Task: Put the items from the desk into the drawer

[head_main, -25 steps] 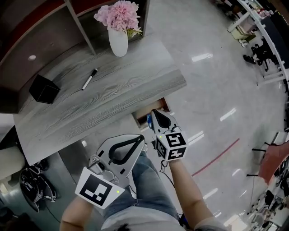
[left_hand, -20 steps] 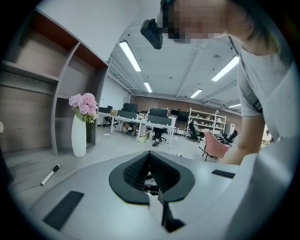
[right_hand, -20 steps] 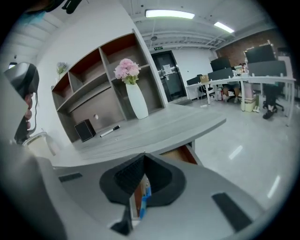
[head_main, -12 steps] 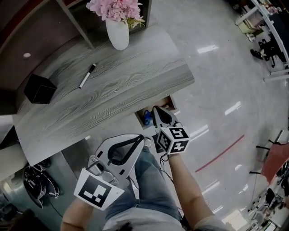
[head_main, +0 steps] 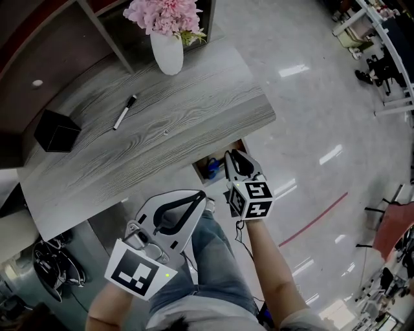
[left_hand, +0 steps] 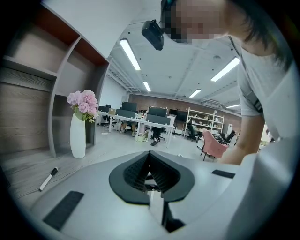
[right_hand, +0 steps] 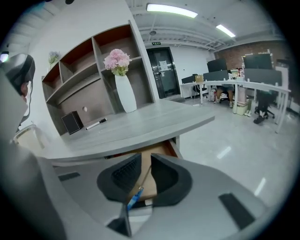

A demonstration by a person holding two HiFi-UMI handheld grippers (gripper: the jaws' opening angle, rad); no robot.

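Since the drawer (head_main: 240, 147) stands pulled out under the front edge of the desk (head_main: 194, 110) with a blue-tipped item (head_main: 211, 169) lying inside, I judge one object is stowed and the next fetch is due. My right gripper (right_hand: 145, 159) hovers just above that drawer, its jaws a narrow gap apart and clamped on nothing; the blue item shows through the gap, below them. My left gripper (left_hand: 149, 155) hangs low by my knee with its jaws closed tip to tip and nothing between them. The marker (head_main: 125, 112) lies flat on the desktop, well apart from the drawer, and a black box (head_main: 57, 130) sits at the far left corner. To do the fetch well I would lift the right gripper clear of the desk's lip before reaching, spread the jaws wider, and close them across the marker's barrel near its middle, since a round pen may roll on this smooth top. A white vase (head_main: 167, 53) of pink flowers (head_main: 165, 14) stands at the back edge, near enough to the marker to mind on the reach. The top is grey wood grain, backed by open shelving (right_hand: 79, 79); around it is glossy pale floor (head_main: 310, 97) and an office with rows of worktables (right_hand: 234, 86).
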